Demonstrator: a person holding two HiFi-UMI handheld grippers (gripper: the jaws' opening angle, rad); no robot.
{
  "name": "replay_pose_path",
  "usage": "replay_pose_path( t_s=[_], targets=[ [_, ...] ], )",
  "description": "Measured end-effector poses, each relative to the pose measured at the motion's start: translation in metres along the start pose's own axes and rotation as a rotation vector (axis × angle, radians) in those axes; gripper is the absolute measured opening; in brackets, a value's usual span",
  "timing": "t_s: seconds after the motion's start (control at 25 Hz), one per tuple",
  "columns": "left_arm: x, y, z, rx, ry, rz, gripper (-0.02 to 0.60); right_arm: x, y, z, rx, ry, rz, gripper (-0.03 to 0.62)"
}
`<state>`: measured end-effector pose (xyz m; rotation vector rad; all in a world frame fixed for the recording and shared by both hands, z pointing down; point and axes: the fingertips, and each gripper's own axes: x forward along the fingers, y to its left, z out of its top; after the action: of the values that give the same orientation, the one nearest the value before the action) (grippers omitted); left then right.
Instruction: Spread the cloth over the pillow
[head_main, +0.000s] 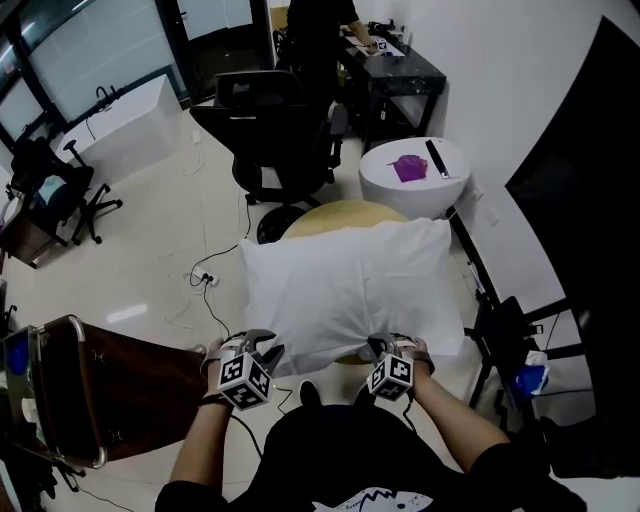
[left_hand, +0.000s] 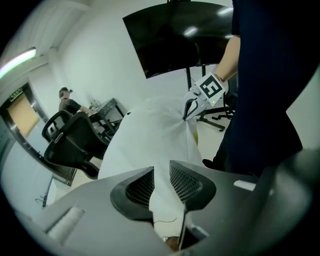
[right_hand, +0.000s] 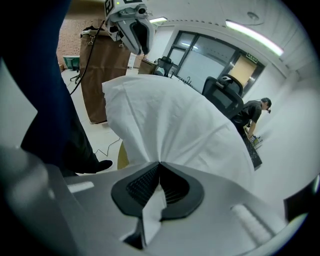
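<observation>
the cloth (head_main: 350, 285) lies puffed over the round tabletop (head_main: 330, 215), covering nearly all of it. the pillow is presumably under it, hidden. the right gripper (right_hand: 159, 172) has its jaws together on a pinch of the cloth's near edge, likely to anchor that side while the cloth is tugged flat. the left gripper (left_hand: 161, 175) hangs by the near left corner with jaws apart. cloth shows in the gap but is not pressed, so it looks free to take a new hold. no brand or legible writing shows, only black-and-white square markers on the cubes.
</observation>
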<state>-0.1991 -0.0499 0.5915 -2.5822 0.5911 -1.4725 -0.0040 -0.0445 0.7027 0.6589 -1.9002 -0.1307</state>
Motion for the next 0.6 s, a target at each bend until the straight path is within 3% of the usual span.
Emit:
replay_pose_path(
  t_s=[0.12, 0.28, 0.44, 0.6],
  targets=[
    [0.036, -0.023, 0.016, 0.036, 0.009, -0.078, 0.087, 0.000, -0.004, 0.003, -0.008, -0.022, -0.015, 0.011],
    [0.075, -0.046, 0.002, 0.073, 0.091, -0.150, 0.087, -0.004, -0.011, 0.010, 0.017, -0.061, -0.016, 0.012],
    [0.086, -0.046, -0.009, 0.065, 0.118, -0.145, 0.112, -0.018, -0.016, 0.018, 0.031, -0.114, -0.020, 0.017],
    [0.085, -0.039, -0.008, 0.055, 0.129, -0.145, 0.112, -0.049, -0.038, 0.020, 0.088, -0.193, -0.076, 0.037]
  ],
)
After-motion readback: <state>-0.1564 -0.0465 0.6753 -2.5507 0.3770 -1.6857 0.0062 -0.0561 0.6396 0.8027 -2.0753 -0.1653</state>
